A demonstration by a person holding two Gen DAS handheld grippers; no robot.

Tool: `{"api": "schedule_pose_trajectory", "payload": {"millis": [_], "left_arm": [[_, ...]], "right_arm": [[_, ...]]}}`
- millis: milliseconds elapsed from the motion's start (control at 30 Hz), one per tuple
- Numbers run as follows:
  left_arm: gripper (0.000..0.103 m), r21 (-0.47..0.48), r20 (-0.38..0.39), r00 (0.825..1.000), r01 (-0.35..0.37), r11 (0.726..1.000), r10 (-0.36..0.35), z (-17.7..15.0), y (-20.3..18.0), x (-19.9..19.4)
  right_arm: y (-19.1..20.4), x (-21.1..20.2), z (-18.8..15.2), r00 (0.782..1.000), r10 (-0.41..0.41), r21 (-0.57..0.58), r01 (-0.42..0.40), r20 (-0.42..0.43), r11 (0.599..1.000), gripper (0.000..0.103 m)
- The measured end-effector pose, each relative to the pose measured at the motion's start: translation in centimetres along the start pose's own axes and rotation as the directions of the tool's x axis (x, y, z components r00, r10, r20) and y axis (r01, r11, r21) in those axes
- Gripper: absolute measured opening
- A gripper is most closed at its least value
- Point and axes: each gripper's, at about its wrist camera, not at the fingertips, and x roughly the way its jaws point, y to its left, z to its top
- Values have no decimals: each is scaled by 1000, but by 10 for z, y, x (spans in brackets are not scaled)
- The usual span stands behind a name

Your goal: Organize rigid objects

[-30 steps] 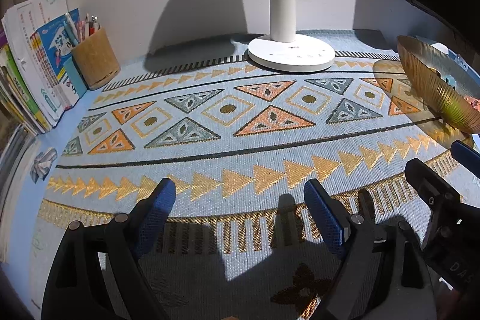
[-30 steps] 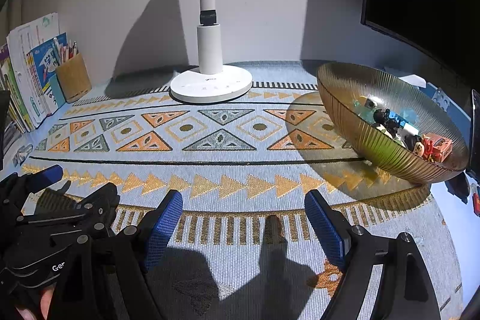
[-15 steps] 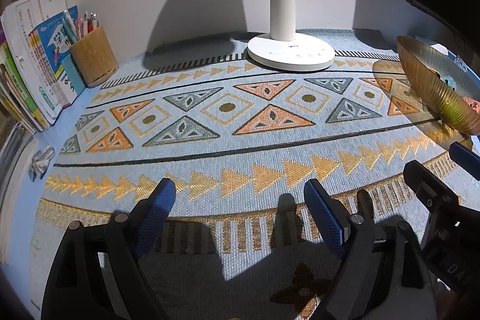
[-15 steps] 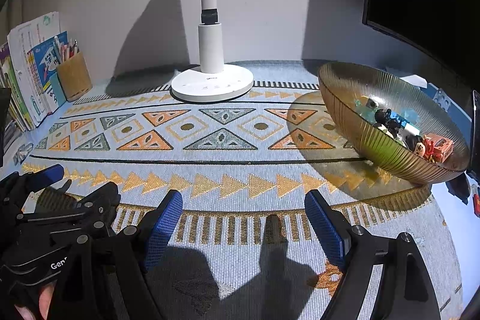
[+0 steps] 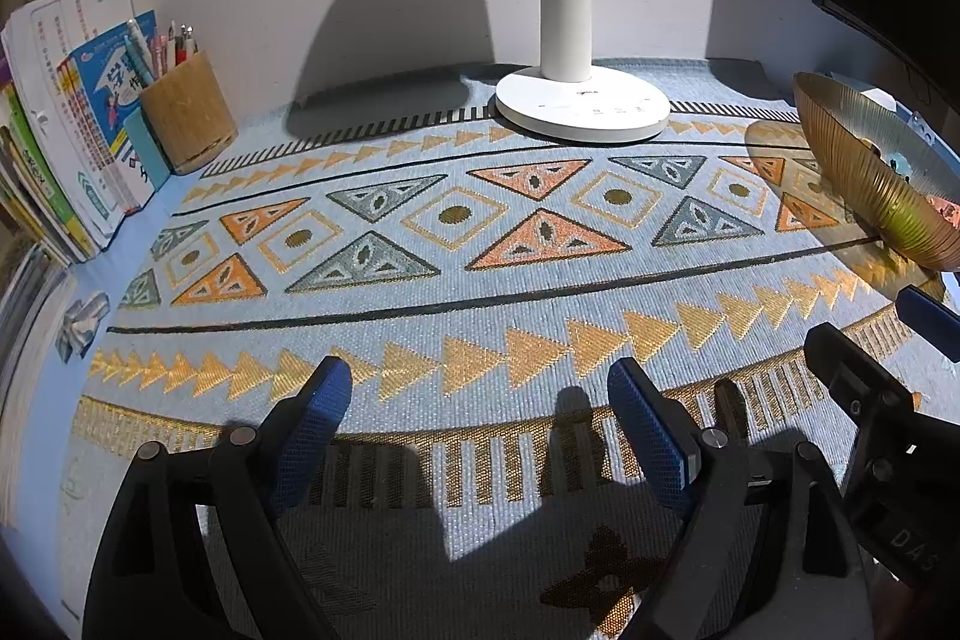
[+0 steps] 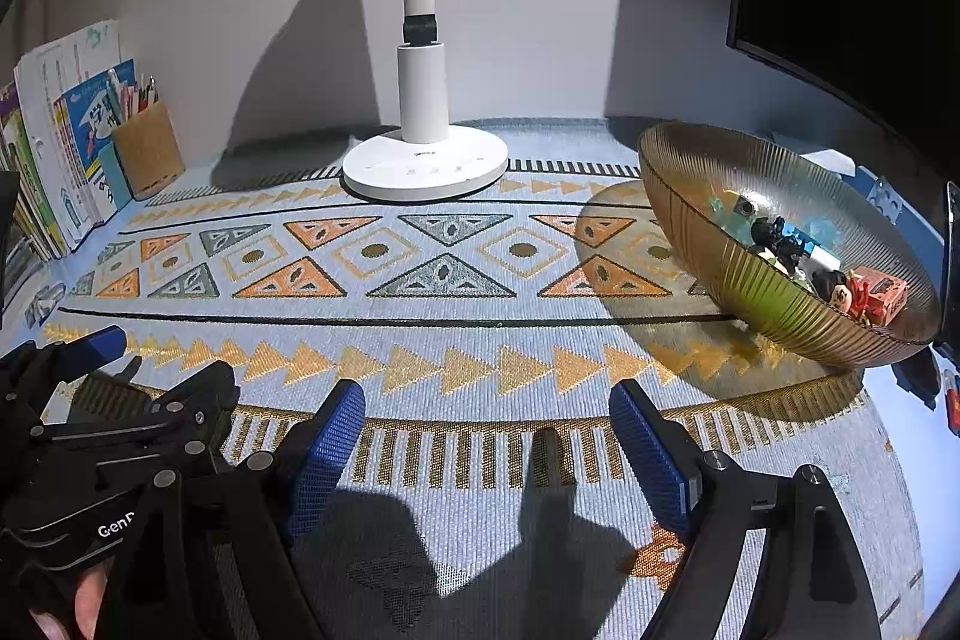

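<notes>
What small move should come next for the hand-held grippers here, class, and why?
Probably none toward the mat: both the left hand-held gripper and the right hand-held gripper hang open and empty over the patterned mat, which shows no loose pieces, while the small toys already lie in the amber bowl. I would draw both back, or check the small object at the mat's left edge.

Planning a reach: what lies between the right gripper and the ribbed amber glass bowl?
Only bare patterned mat, seen in the right wrist view, between right gripper and bowl.
</notes>
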Motion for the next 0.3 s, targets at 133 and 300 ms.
{"api": "schedule_pose_trajectory", "payload": {"millis": [133,300], "left_arm": [[86,0,1,1000,-5,1000,5,1,0,0],[86,10,24,1000,-12,1000,12,1,-1,-3]], "right_arm": [[0,0,0,1000,0,0,0,0,1000,82],[0,0,-1,1000,2,0,-2,0,1000,82]]}}
